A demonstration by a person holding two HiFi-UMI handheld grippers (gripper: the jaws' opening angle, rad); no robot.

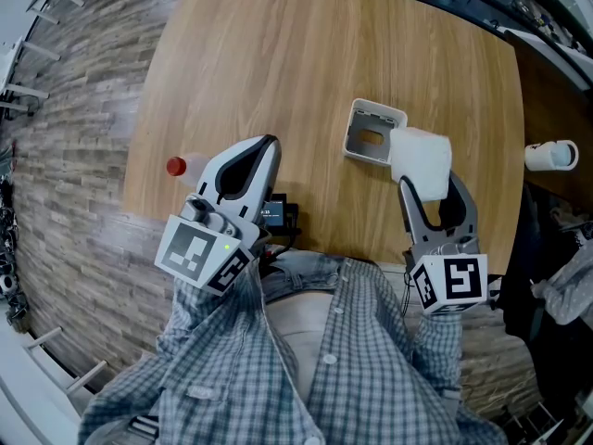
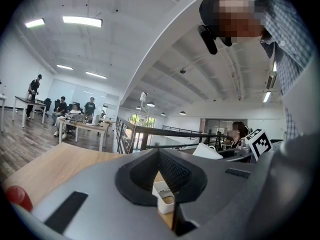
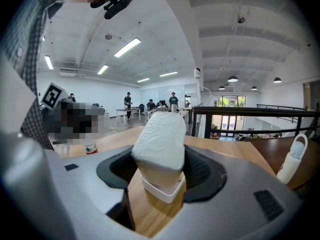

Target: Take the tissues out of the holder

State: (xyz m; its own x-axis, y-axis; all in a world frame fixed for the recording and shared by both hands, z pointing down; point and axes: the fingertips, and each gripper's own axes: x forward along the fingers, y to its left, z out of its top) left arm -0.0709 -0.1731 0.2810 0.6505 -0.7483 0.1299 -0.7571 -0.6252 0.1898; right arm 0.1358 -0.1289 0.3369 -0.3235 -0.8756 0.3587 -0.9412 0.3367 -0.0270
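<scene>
R gripper [image 3: 160, 166]: jaws clamped on the tissue pack [image 3: 159, 134], one jaw each side, gripping its lower half. Pack is white, stands upright btwn the jaws, top end sticking up well past the tips.

Just past the pack's lower end is the holder [image 3: 161, 190], a white open box on the wood table [image 1: 278, 54]. In head view the pack sits out of the holder, over its right rim. Holder's inside shows bare w/ an oval slot in the bottom. Can't tell if pack and rim touch.

L gripper [image 2: 159, 153]: jaws clenched, tips meeting, nothing btwn them. It's tilted up off the table, well to the left of the R one. Holder shows small thru the gap below its tips, ahead and to its right.

Close behind the L gripper, at the near table edge, is a small black device [image 1: 278, 213]. Just left of the L gripper is a clear bottle w/ red cap [image 1: 176, 166], lying on the table.

Off to the right of the R gripper, a white cup [image 1: 551, 156] w/ a loop handle sits on a separate darker table.

Far ahead of both grippers: open office, railing, people at desks [image 2: 75, 113], strip lights on the ceiling.
</scene>
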